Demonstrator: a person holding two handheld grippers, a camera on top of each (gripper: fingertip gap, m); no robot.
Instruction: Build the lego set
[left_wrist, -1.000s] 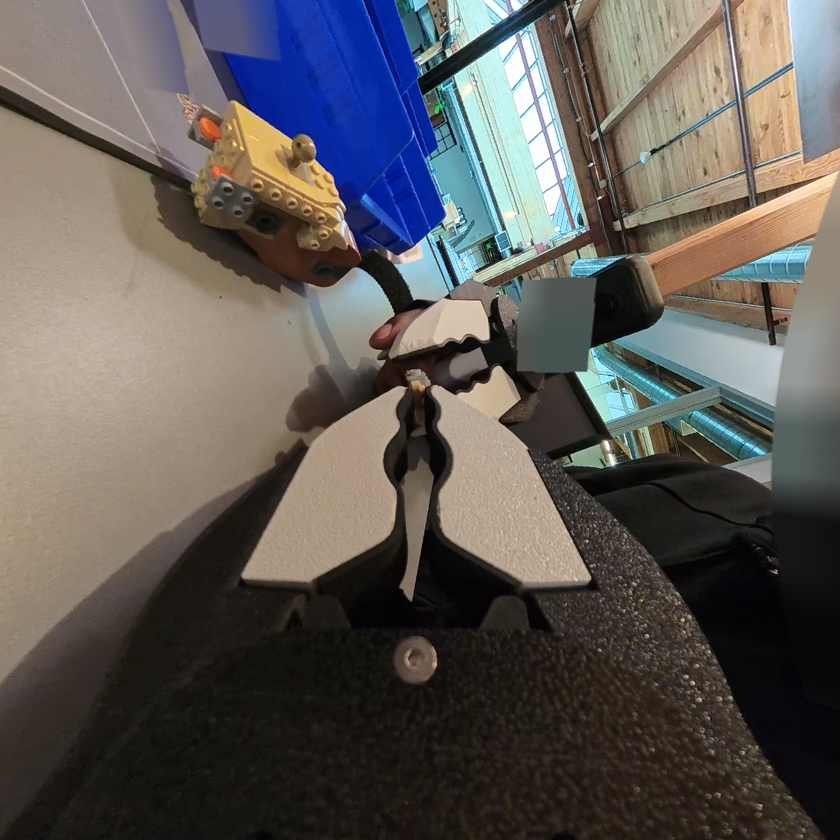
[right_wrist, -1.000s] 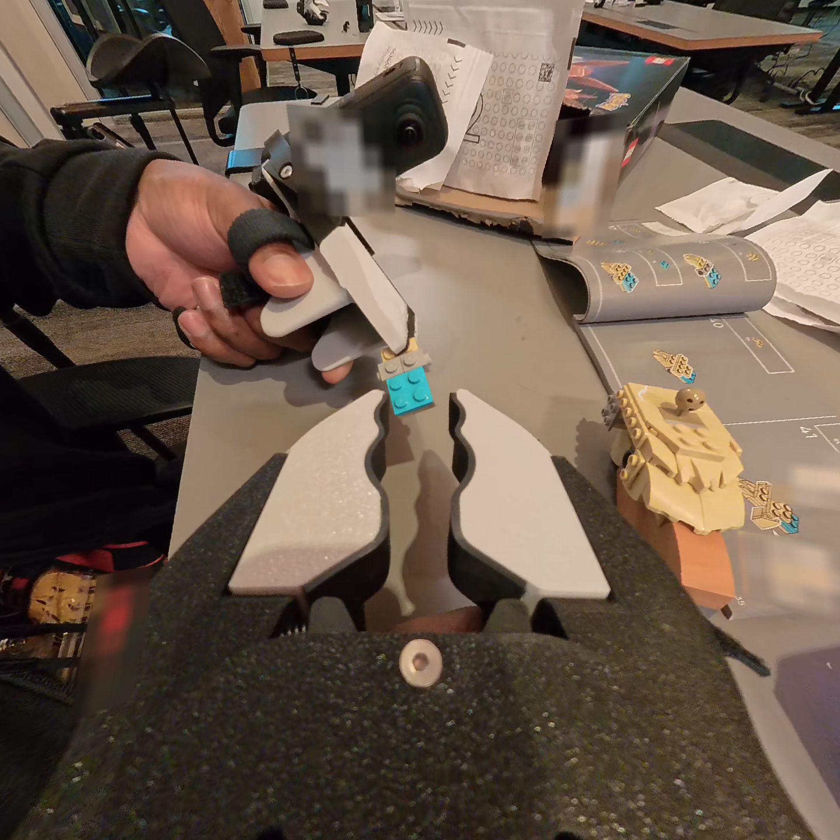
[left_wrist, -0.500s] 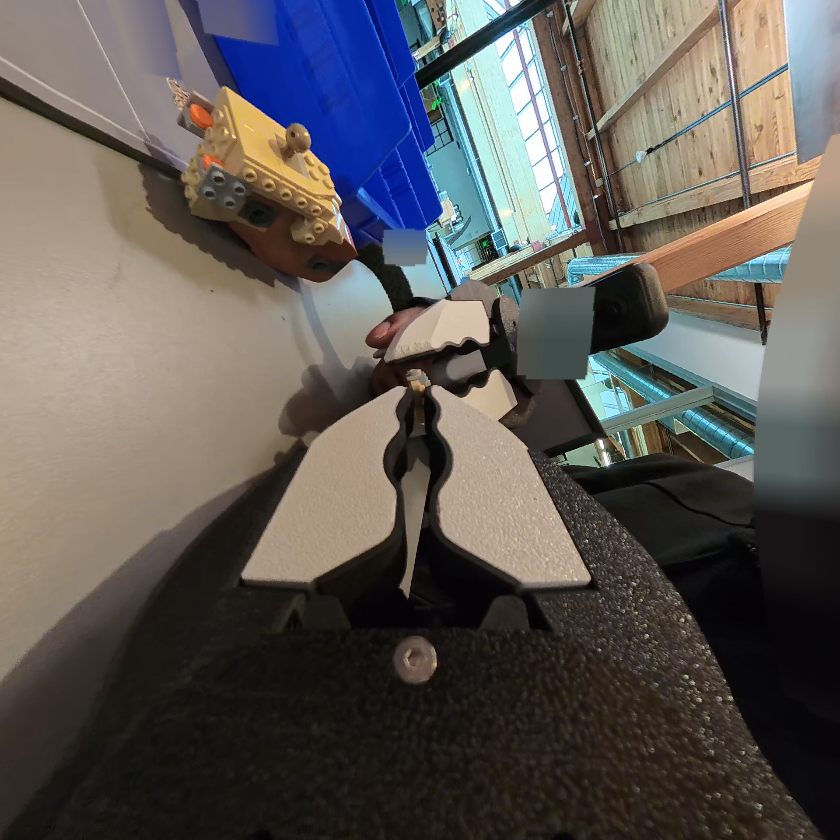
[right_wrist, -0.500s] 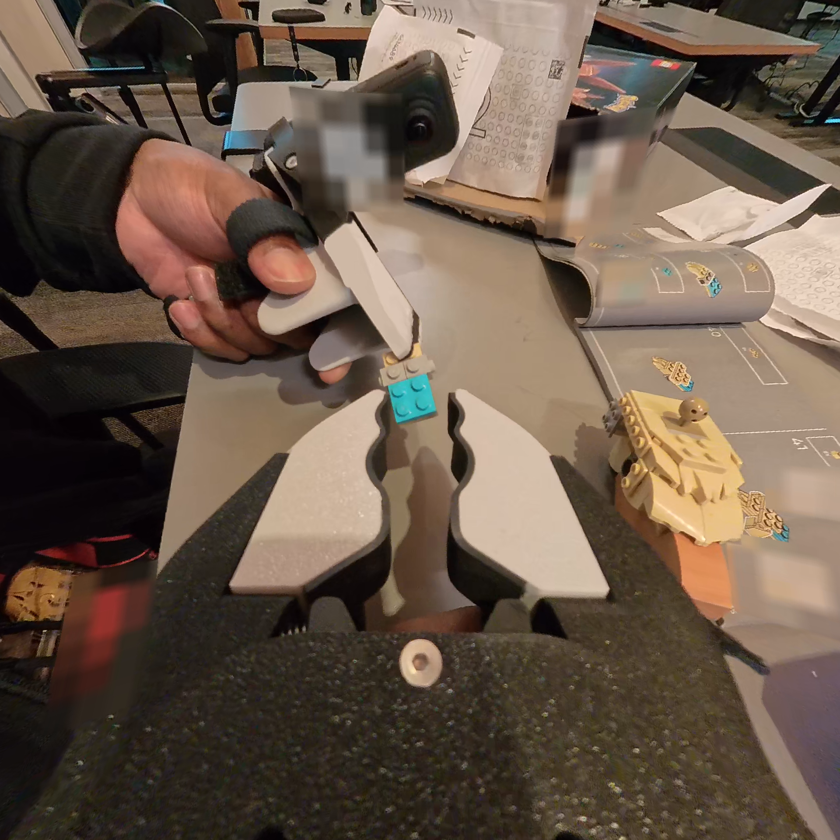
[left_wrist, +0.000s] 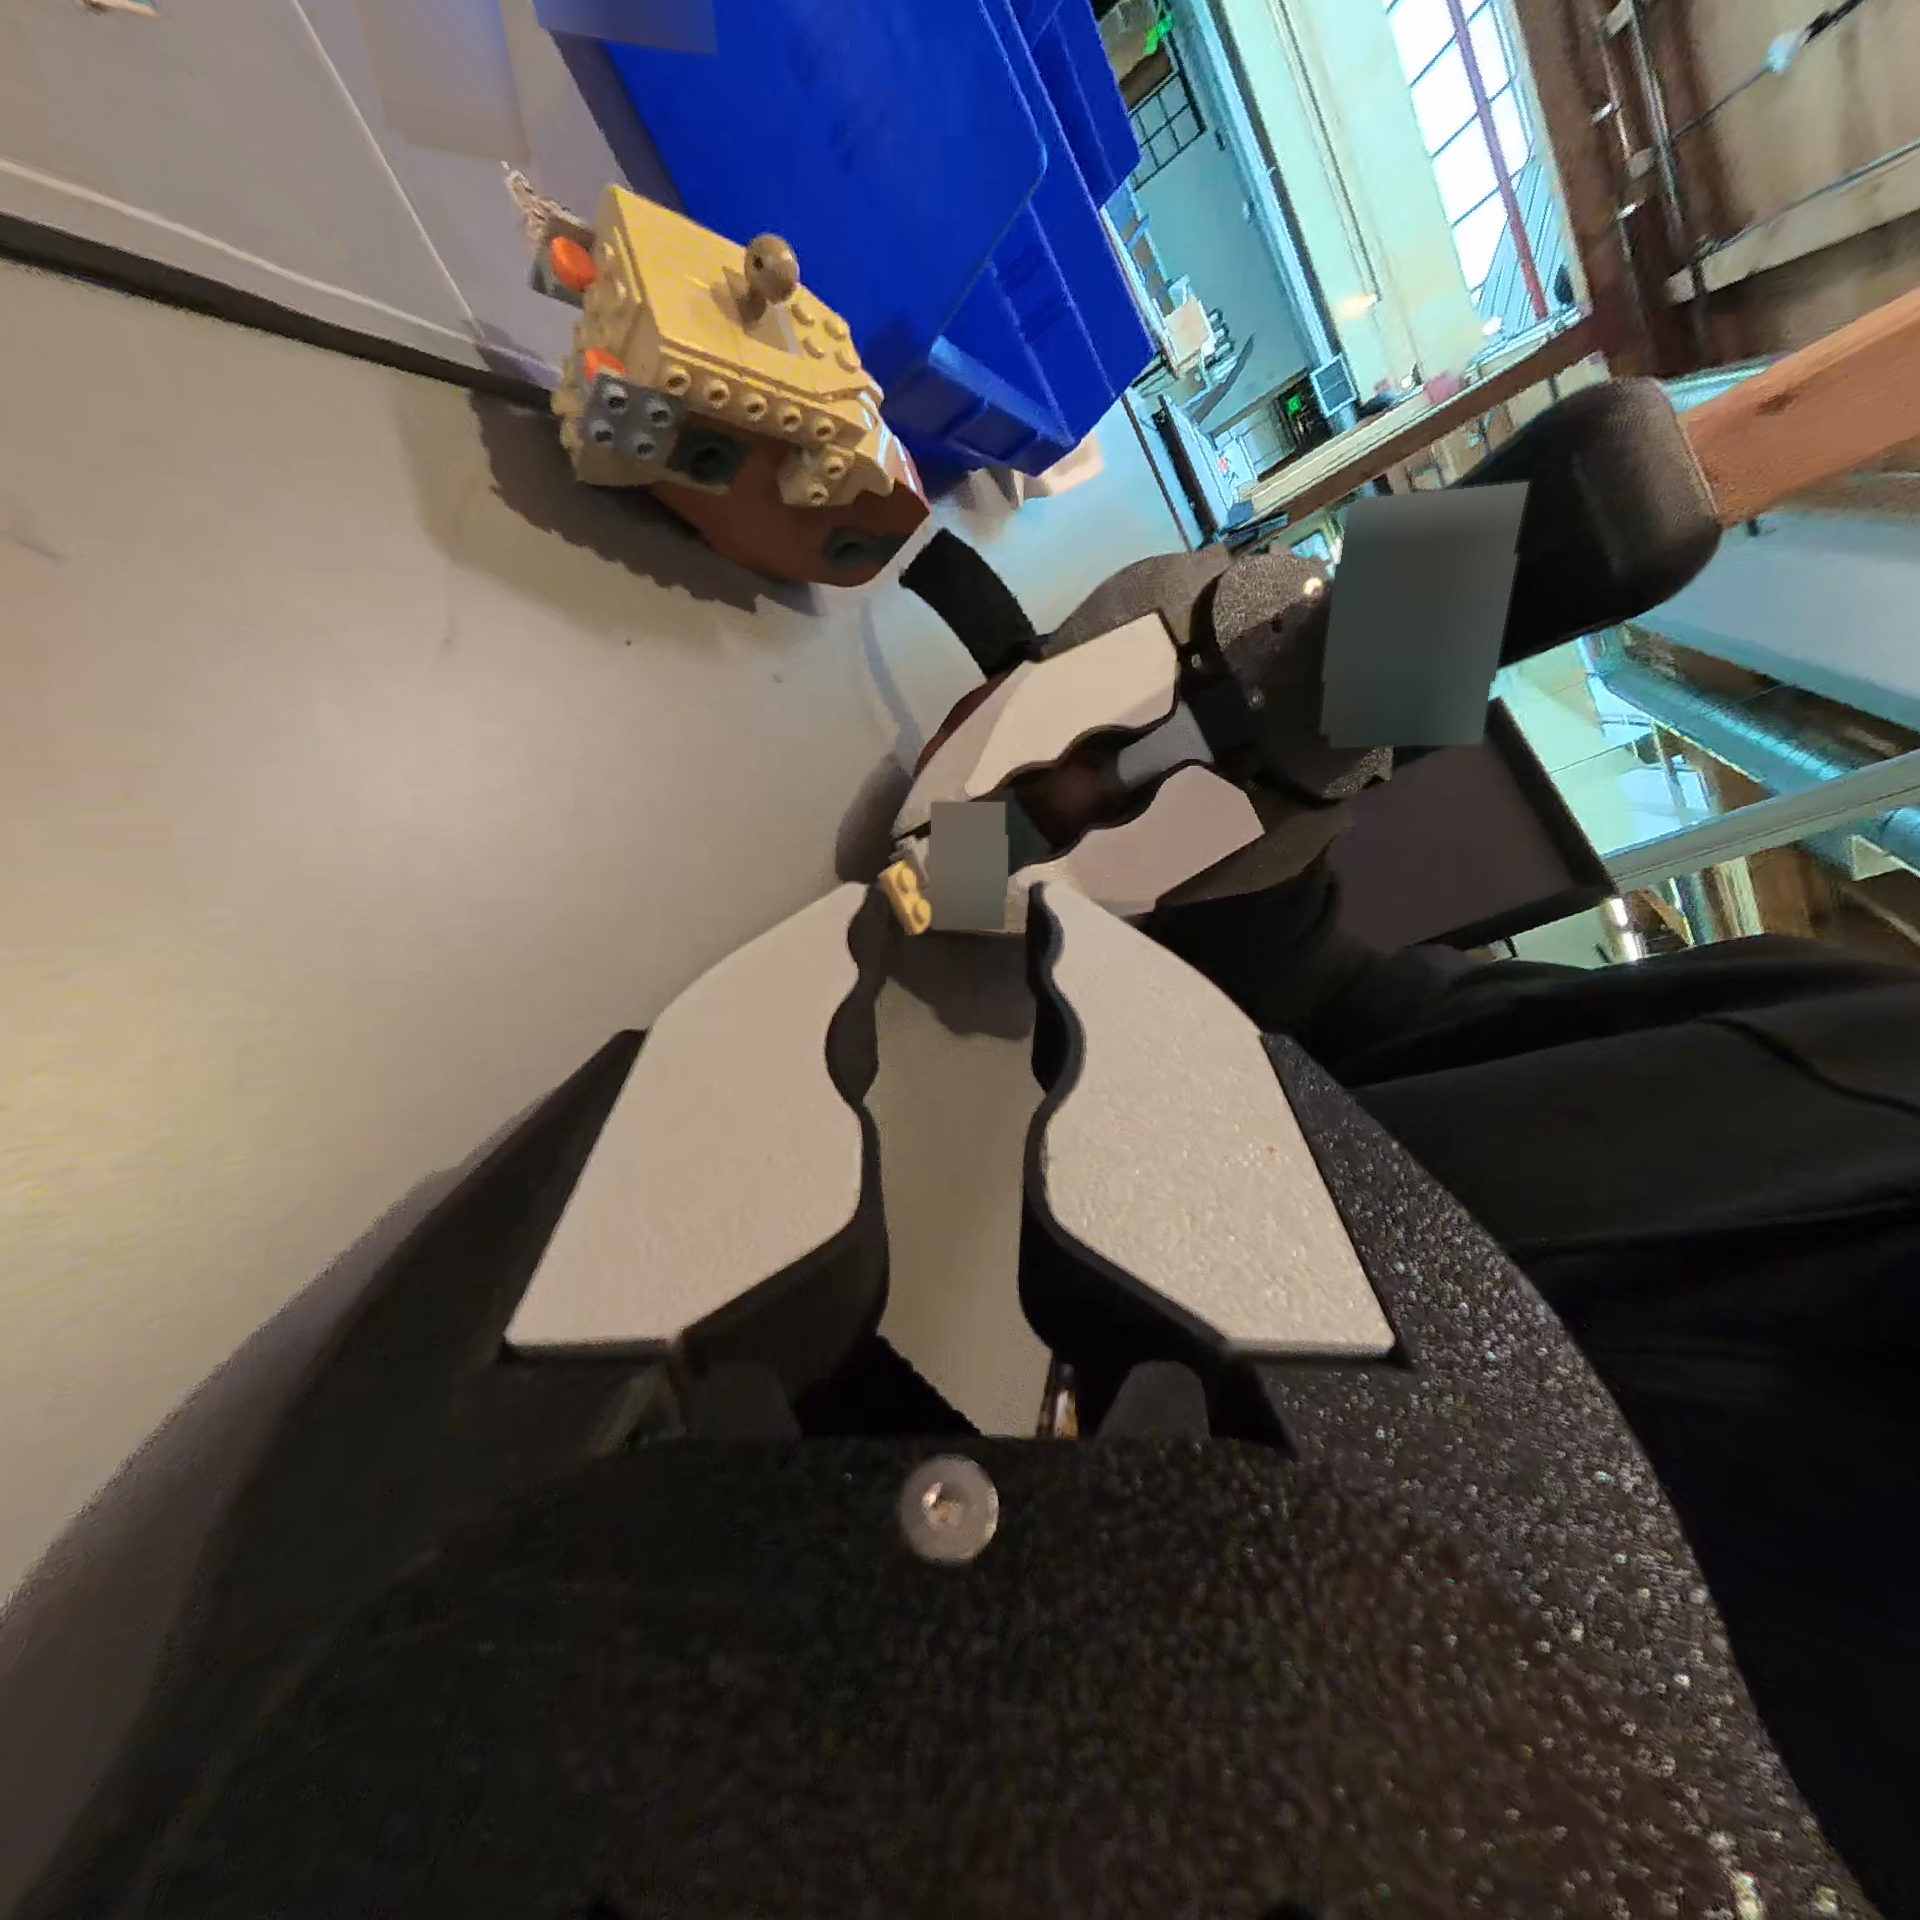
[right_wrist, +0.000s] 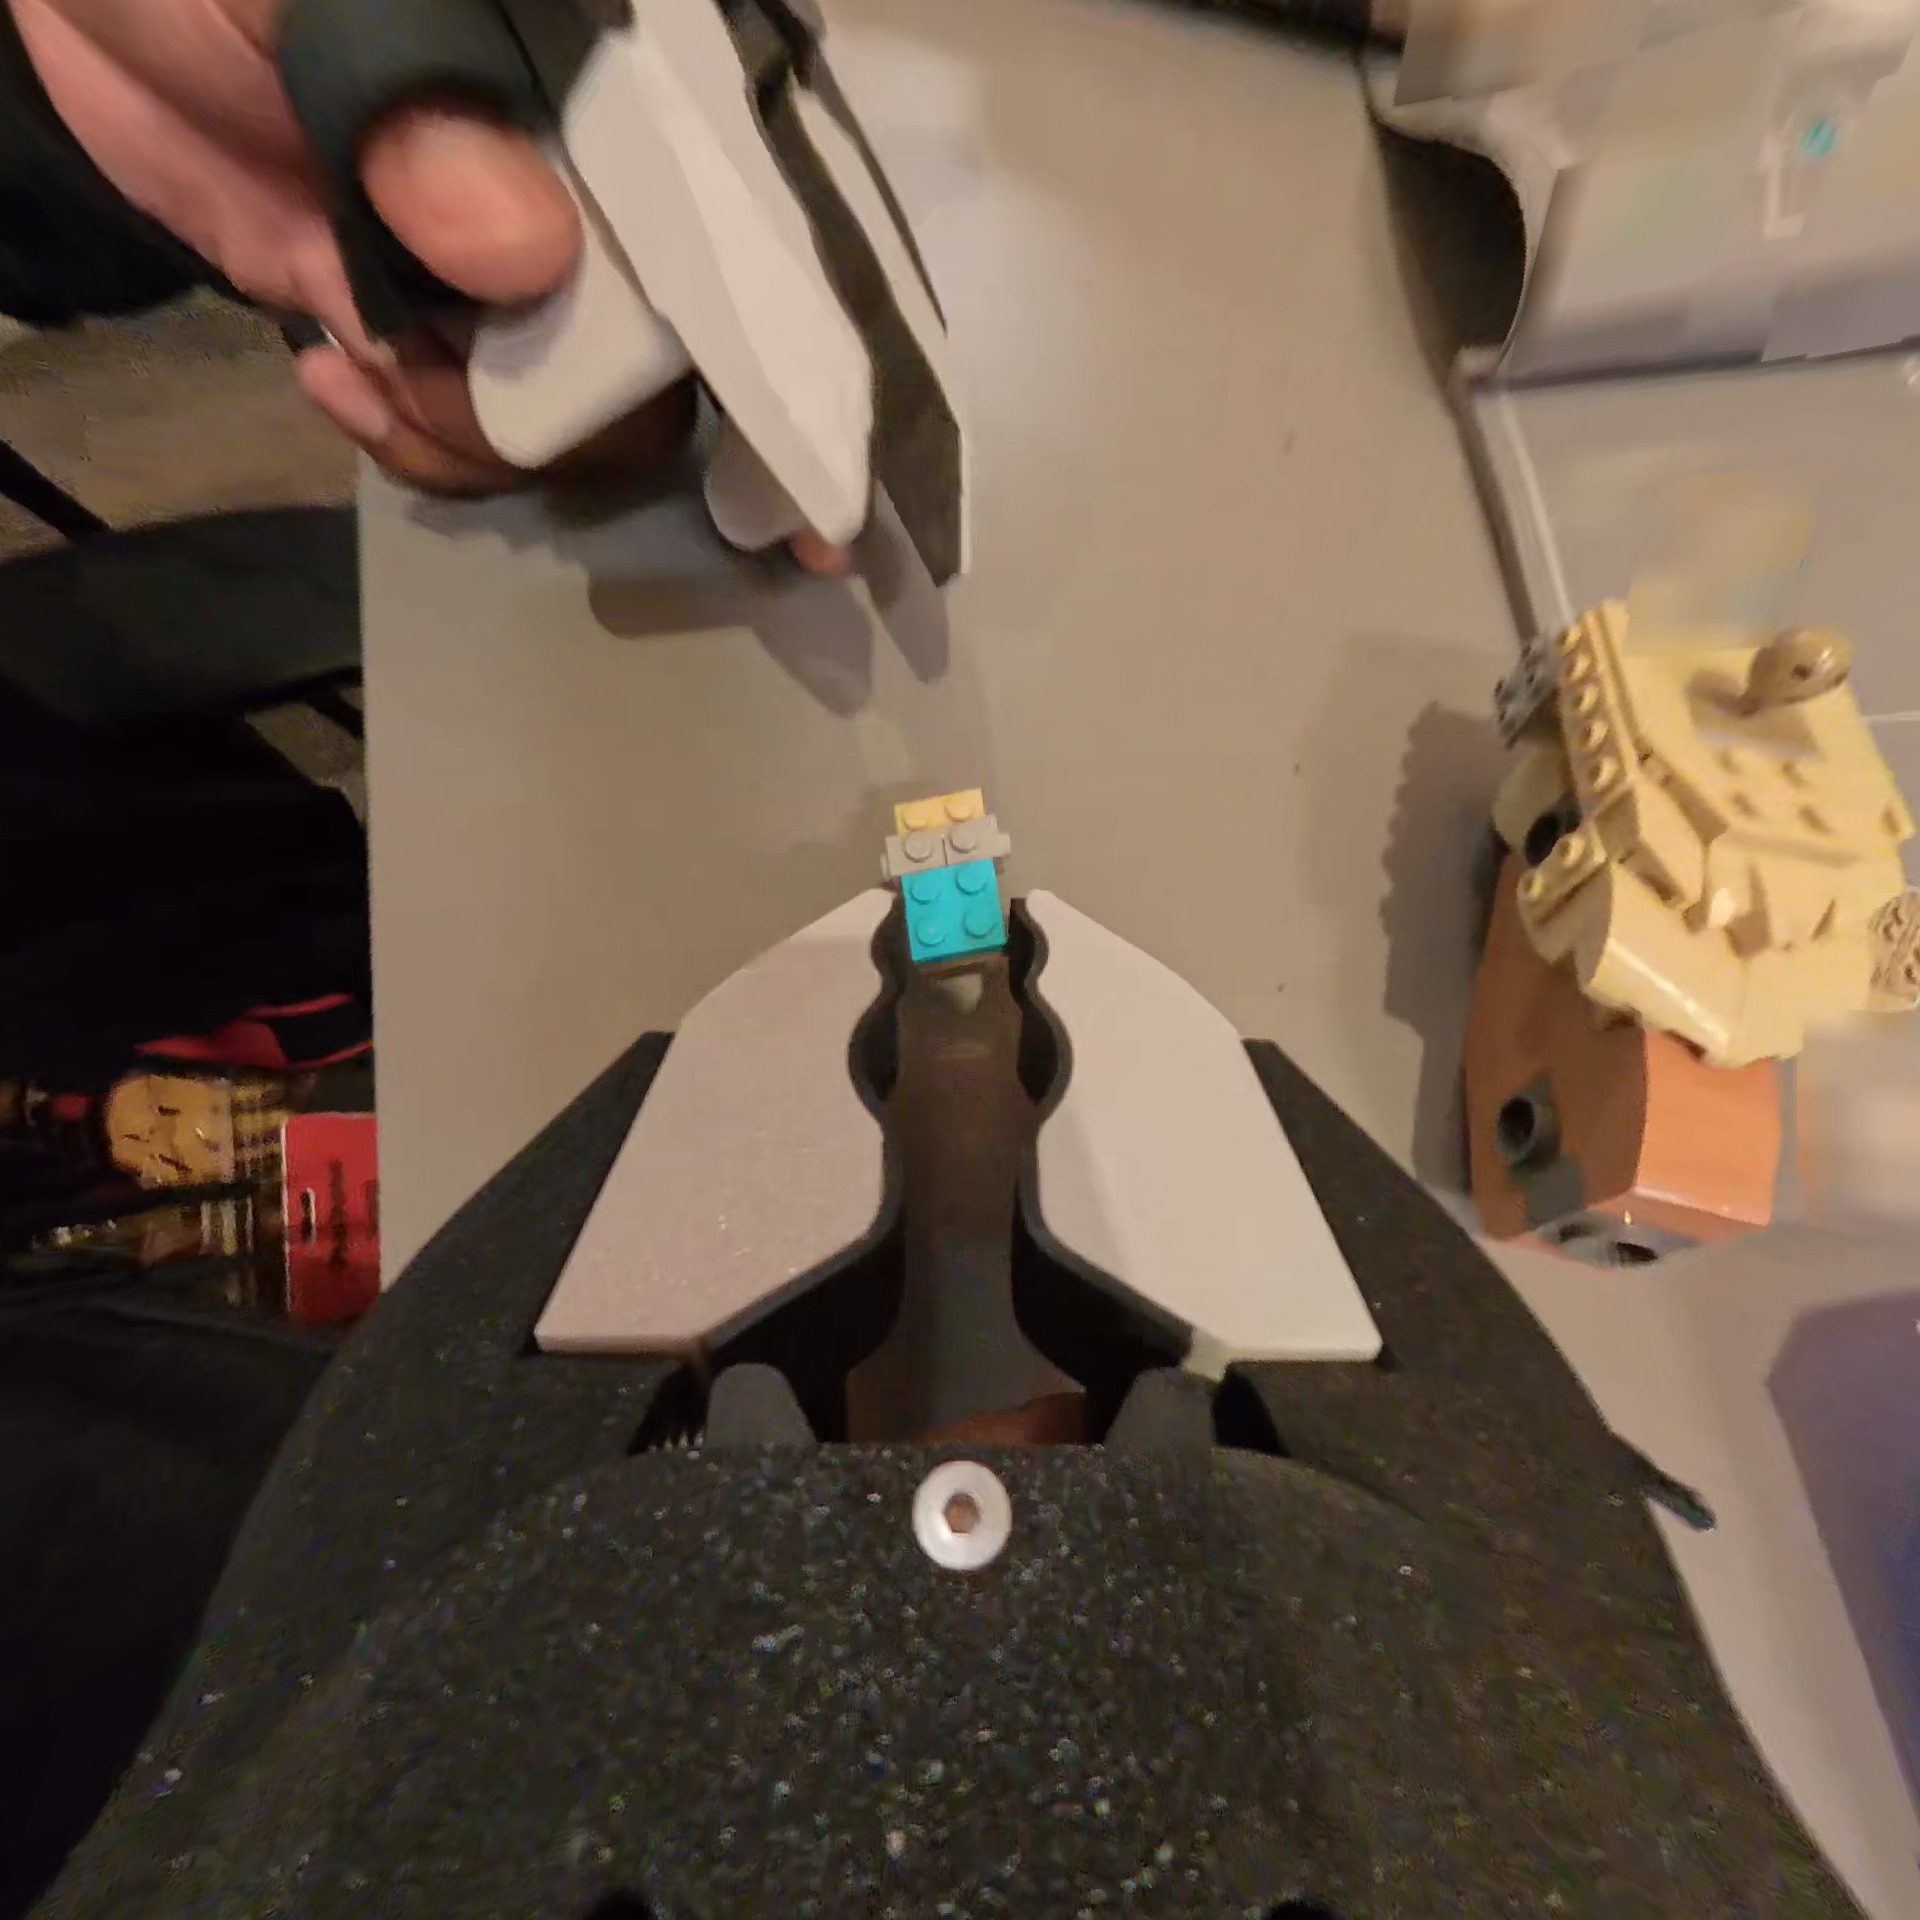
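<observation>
A small stack of teal, grey and tan plates (right_wrist: 948, 847) is held by its teal end between the tips of my right gripper (right_wrist: 954, 920), which is shut on it just above the grey table (right_wrist: 1143, 468). My left gripper (left_wrist: 951, 904) is open and empty; in the right wrist view it (right_wrist: 894, 520) hangs a little beyond the stack, apart from it. The tan end of the stack (left_wrist: 906, 896) shows in the left wrist view, at the right gripper's tips (left_wrist: 1091, 748). The tan and brown lego model (right_wrist: 1683, 831) sits on the table to the right, also in the left wrist view (left_wrist: 717, 384).
Blue bins (left_wrist: 883, 208) stand behind the model. An open grey instruction booklet (right_wrist: 1662, 260) lies at the far right. The table's left edge (right_wrist: 364, 831) runs close to the grippers, with a chair and floor clutter beyond. A hand (right_wrist: 312, 208) holds the left gripper. Across from one pair of fingers to the other is roughly 6 cm.
The left gripper has opened and let go of the small stack and drawn back. The right gripper has closed on the stack's teal end.
</observation>
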